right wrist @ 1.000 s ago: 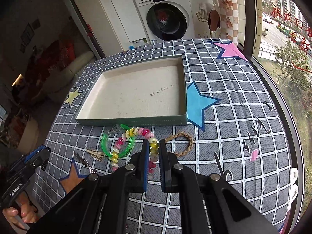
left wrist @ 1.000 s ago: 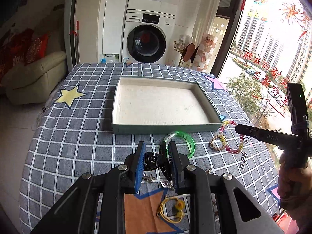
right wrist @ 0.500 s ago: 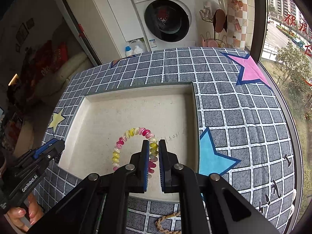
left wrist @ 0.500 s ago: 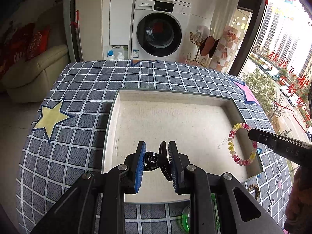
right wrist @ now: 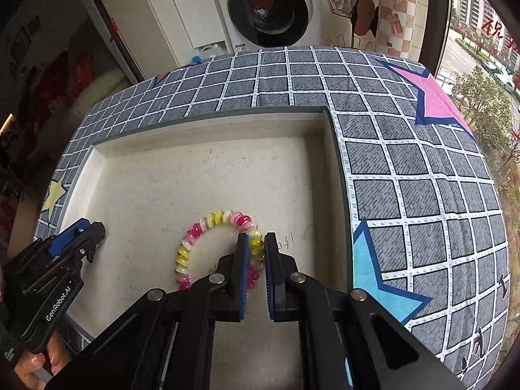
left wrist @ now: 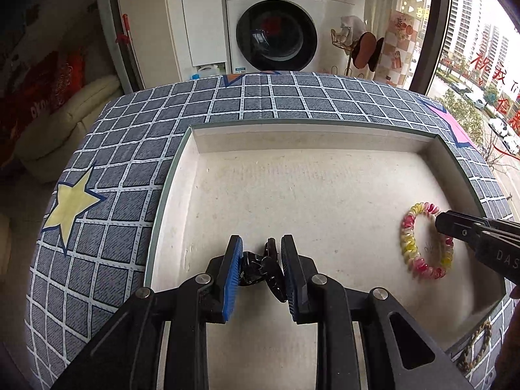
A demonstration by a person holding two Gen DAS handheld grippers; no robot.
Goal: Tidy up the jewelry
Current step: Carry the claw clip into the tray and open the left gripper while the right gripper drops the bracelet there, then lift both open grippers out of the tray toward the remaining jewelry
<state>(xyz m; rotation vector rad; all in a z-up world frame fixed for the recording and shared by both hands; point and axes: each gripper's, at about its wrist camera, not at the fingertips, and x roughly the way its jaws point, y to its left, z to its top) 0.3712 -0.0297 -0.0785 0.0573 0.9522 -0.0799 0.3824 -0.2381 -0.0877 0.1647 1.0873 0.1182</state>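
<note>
While both claws are hanging over the tray [left wrist: 182, 149], left claw [left wrist: 261, 261] is pinching a clip [left wrist: 260, 265] near-left and right claw [right wrist: 256, 253] is clamping the coil band [right wrist: 208, 224] right, seemingly just above the floor.

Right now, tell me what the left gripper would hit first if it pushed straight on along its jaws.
Probably the cream floor of the shallow green-rimmed tray: the left gripper, clamping a black hair claw clip, points down into it. Depth is unclear.

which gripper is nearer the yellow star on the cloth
Left. The left gripper hangs inside the tray's star-side edge, near the yellow star; the right gripper is further across.
</note>
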